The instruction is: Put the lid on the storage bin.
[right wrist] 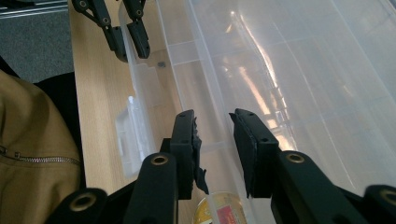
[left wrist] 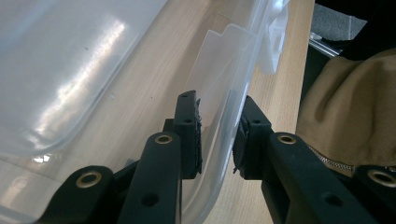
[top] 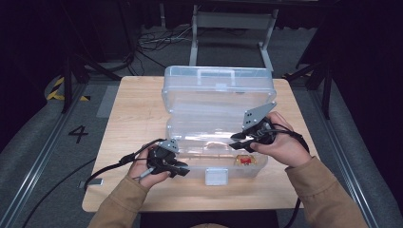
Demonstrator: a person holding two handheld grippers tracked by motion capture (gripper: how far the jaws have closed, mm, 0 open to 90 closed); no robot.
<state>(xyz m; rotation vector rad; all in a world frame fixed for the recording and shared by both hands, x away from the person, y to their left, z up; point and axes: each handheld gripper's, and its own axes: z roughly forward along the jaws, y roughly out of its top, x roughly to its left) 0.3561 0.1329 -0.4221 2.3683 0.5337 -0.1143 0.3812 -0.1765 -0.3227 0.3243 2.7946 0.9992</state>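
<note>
A clear plastic box (top: 216, 118) is shown on the table (top: 133, 109), lid raised. Its front wall is straddled by the left tool (left wrist: 217, 140), whose jaws are held apart, not pressing. The right tool (right wrist: 215, 149) is held apart over an inner divider, above a small yellow-and-red item (top: 245, 160). If the wall is pinched unevenly, the light box could be tipped or dragged.

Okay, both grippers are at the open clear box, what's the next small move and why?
Probably close the left hand-held gripper on the clear box's front wall: its jaws straddle that wall with gaps either side, so the box isn't steadied yet.
</note>
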